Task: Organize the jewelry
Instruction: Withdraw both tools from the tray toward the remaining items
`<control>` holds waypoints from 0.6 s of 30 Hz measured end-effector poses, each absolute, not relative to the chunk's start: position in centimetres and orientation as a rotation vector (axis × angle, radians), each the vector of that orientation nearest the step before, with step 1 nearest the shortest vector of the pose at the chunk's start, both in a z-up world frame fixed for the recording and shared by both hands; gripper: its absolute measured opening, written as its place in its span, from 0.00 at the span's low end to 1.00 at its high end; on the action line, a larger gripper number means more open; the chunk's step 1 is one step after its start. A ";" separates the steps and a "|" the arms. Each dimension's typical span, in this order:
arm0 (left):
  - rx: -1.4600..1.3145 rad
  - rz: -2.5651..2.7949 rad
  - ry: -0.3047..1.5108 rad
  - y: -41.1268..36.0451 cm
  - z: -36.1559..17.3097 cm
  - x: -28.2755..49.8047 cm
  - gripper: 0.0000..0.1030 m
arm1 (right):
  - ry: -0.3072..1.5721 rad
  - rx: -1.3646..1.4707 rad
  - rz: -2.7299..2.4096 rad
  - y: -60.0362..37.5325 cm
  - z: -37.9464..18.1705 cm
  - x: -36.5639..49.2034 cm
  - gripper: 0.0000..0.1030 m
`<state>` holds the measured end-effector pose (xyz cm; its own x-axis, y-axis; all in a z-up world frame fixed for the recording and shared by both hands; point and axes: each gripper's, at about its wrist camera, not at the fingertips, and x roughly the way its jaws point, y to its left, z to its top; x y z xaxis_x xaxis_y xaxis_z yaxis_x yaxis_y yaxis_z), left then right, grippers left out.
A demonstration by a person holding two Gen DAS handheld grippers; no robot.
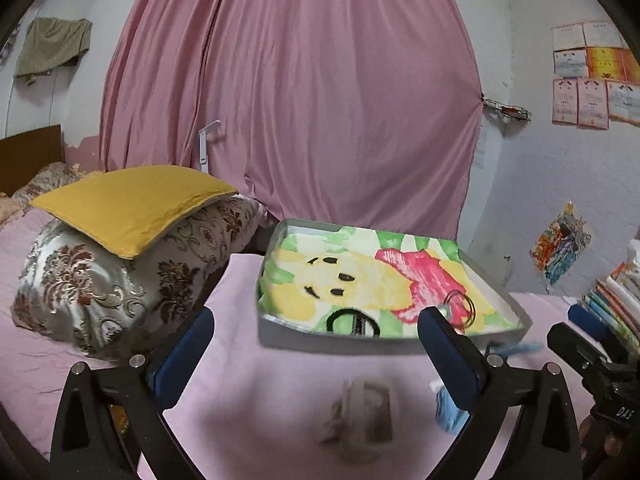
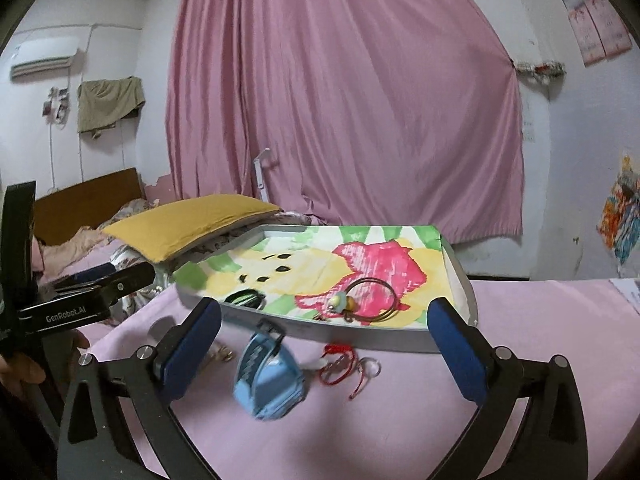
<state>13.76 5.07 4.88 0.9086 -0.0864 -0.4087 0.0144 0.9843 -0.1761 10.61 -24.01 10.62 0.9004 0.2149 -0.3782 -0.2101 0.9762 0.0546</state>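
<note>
2 claws gaping, red cord [image 2: 340,364] in right view only, tray [image 2: 360,334] beyond

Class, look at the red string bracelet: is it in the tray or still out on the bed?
Out. The red string bracelet lies on the pink sheet, in front of the tray, outside its near wall.

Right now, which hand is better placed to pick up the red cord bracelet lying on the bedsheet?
Right. The red cord bracelet lies just ahead between the right gripper's open fingers, on the bedsheet before the tray. In the left wrist view it does not show.
</note>
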 end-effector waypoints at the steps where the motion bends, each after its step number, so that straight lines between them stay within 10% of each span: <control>1: -0.161 -0.053 0.426 5.2 4.7 13.1 0.99 | 0.400 0.003 0.225 -23.8 10.6 10.4 0.98; 18: -0.101 -0.164 0.648 5.3 1.2 11.5 0.99 | 0.778 -0.042 0.357 -22.1 6.3 13.0 0.95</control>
